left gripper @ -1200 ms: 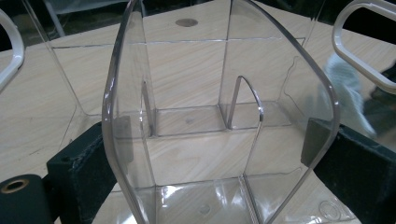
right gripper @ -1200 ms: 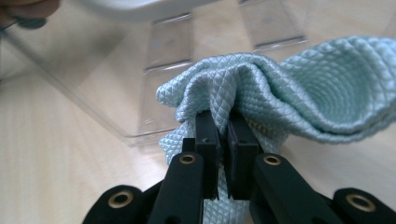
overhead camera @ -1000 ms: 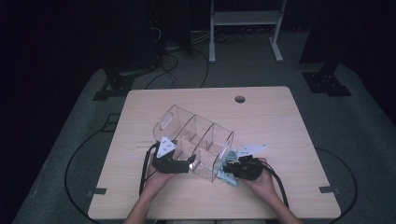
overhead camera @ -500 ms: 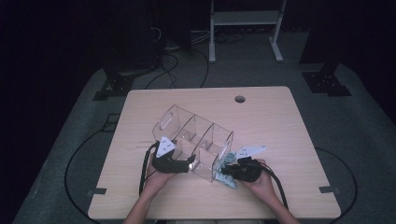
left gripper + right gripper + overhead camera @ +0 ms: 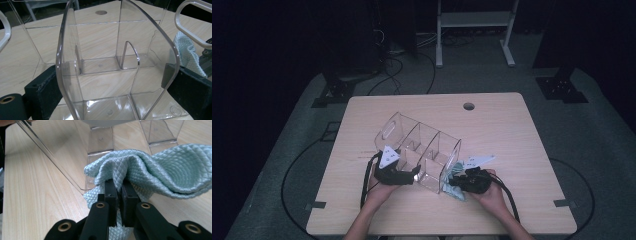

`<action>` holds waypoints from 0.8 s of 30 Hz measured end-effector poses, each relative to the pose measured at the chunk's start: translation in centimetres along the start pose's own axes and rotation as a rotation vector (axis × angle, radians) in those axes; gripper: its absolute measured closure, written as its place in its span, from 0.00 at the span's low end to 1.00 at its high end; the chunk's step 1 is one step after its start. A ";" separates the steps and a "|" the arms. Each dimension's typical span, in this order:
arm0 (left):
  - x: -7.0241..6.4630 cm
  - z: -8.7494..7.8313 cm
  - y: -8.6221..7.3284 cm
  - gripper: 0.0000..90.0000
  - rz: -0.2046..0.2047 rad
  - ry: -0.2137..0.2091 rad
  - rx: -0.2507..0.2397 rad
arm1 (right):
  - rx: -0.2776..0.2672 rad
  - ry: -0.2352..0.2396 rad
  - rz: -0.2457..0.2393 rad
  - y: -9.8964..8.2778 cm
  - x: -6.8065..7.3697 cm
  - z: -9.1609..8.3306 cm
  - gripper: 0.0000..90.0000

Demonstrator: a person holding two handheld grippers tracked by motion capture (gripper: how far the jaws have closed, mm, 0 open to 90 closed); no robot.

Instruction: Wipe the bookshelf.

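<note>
Right gripper (image 5: 119, 195) first: its two black jaws are pressed nearly together on a fold of the pale green quilted cloth (image 5: 160, 167), and the pinch looks firm, with fabric bunched up over the pads and spilling away to one side of its camera view. Just beyond that bunch sits the near end wall of the clear acrylic organizer (image 5: 419, 150), the cloth close against its bottom edge. Across on the other side, the left gripper (image 5: 110, 82) has its jaws spread wide around one curved clear divider wall, a pad against each side of the organizer's body, so it is bracing the box rather than carrying it. From the high view the organizer lies slantwise on the wooden table (image 5: 522, 130), its long axis running from the far left handle end down toward the right hand. So the cloth lies at the organizer's near right end, right beside the gripper that holds it, and the open compartments lie up and to the left of that gripper. By my reading, the coming move is a wipe across the clear walls, with the left hand steadying.
</note>
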State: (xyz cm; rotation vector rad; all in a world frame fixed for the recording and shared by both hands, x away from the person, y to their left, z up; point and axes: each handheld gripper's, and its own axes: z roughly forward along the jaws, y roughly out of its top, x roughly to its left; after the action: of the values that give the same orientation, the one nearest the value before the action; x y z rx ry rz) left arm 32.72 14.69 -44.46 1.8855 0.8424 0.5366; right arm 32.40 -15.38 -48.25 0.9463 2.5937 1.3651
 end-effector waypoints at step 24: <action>0.1 0.1 0.1 0.06 -0.004 0.002 0.001 | 0.006 0.003 0.045 0.0 -2.1 0.5 0.85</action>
State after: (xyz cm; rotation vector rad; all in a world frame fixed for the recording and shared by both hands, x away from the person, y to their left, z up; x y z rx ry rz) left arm 32.89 14.69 -44.39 1.8837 0.8476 0.5357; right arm 34.27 -16.20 -48.99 1.0095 2.5955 1.3714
